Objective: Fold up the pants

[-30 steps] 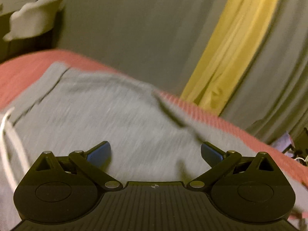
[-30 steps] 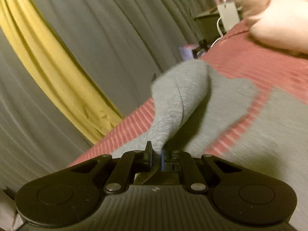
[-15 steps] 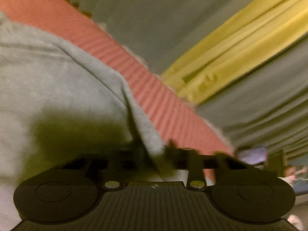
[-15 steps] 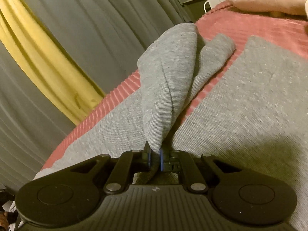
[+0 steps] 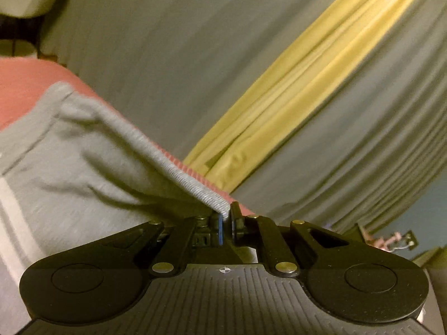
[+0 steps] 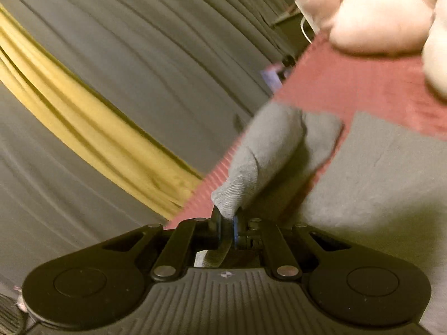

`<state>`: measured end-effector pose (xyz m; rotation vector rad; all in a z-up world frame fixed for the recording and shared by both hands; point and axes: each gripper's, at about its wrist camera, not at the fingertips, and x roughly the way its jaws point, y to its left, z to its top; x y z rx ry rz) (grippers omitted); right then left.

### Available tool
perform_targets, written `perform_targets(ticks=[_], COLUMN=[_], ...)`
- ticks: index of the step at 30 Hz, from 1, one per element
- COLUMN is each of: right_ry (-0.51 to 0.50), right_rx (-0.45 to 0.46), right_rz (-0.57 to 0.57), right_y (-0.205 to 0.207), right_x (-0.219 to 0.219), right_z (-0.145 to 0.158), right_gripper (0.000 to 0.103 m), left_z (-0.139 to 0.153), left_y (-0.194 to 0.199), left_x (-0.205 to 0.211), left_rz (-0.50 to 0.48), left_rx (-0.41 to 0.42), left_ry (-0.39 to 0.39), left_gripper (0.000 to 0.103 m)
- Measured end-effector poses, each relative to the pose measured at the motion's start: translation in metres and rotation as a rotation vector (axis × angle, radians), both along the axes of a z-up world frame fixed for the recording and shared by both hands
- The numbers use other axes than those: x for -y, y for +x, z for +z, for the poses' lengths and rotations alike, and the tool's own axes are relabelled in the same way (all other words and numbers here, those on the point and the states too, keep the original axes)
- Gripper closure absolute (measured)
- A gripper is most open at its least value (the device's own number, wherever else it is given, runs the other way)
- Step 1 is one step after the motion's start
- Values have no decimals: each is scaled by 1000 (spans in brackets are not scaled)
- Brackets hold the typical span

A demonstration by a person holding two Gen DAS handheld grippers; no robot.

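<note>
- Your left gripper (image 5: pixel 225 220) is clamped on the ribbed edge of the grey pants (image 5: pixel 83 150); the fabric rises taut from the bedspread (image 5: pixel 25 83) up to the closed fingers.
- Your right gripper (image 6: pixel 227 224) pinches a raised fold of one pant leg (image 6: pixel 268 150); a strip of cloth hangs through below the closed fingers.
- The other leg (image 6: pixel 385 173) lies flat on the red ribbed bedspread (image 6: pixel 349 83), just beside the lifted one.
- Grey curtain (image 5: pixel 195 42) with a yellow panel (image 5: pixel 307 83) hangs behind the bed.
- Pale pillows (image 6: pixel 382 22) rest at the far end; they are blurred.
</note>
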<state>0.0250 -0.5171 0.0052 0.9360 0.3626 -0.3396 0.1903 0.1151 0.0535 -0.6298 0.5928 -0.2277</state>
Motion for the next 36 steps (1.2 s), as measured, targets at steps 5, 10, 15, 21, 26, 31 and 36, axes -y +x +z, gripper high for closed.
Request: perform_targets(ticks=[5,10,15,21,26,31,36], right_ry=[-64,-66,13,62,137,161,173], right_rx=[-35,-255,-331,-350,-329,-314,-318], right_rz=[28,26,6,19,-1,-12,-12], right_y=[-76,-82,-76,-70,-87,-90,-89], right_x=[-3,-7,0,12,10,10,12], right_z=[17,-37,-52,-65,-71,-74,-75], right_gripper=[96,95,94,90,90,90,90], left_z=[-34,-83,-78,-92,-85,-63,-72], left_y=[-98,-108,-83,-16,-10,-37,-86], left_x=[9,14,-6,-19,-29,-56,-110], left_rz=[86,118,304,345,309,281,200], left_rx=[-113,-357,-292,-327,-351,-286,-187], left_ry=[41,80,129,314,466,324,120], left_gripper=[94,90,20,23,71,92,92])
